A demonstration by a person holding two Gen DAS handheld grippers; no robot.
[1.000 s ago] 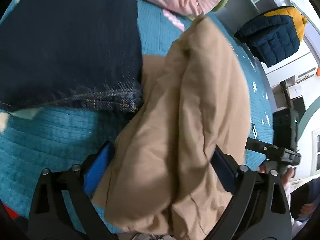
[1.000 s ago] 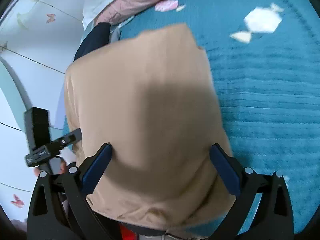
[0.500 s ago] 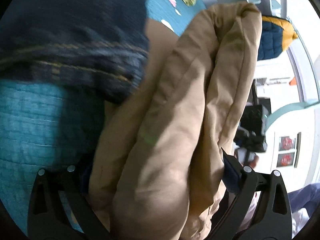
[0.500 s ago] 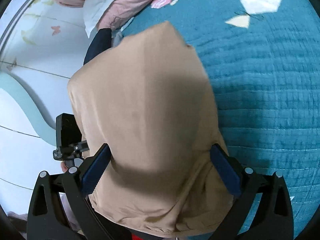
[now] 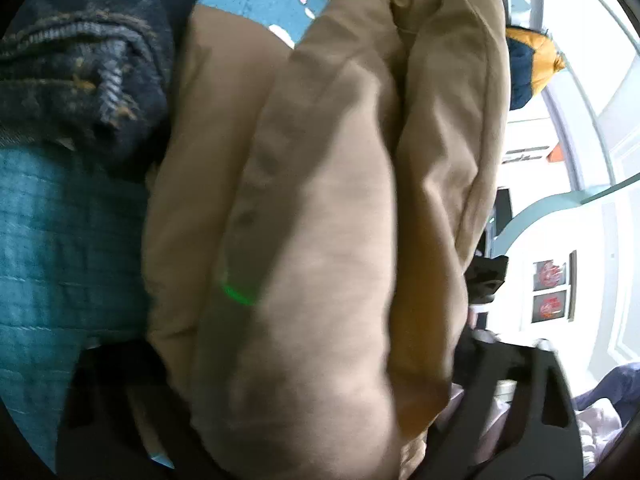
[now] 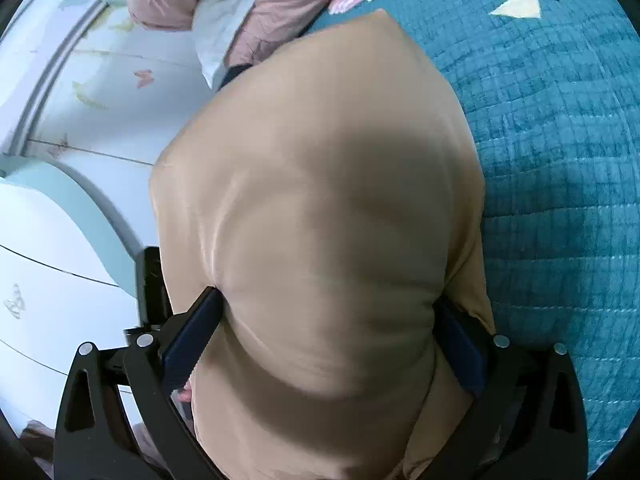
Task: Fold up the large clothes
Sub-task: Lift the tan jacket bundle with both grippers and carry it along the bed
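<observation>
Each tool gripped one end of the tan garment [image 6: 320, 208]: right tool [image 6: 320, 344] pinching a thick bundle, left tool [image 5: 304, 412] likewise, holding it above the bed [image 6: 560, 160] for folding.

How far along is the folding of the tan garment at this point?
Done: the tan garment is already doubled into thick layers beside the jeans. In hand: the right tool grips the bundle between its blue pads above the teal quilt; the left tool is buried under cloth, grip unclear. Left: laying it flat and letting go.
</observation>
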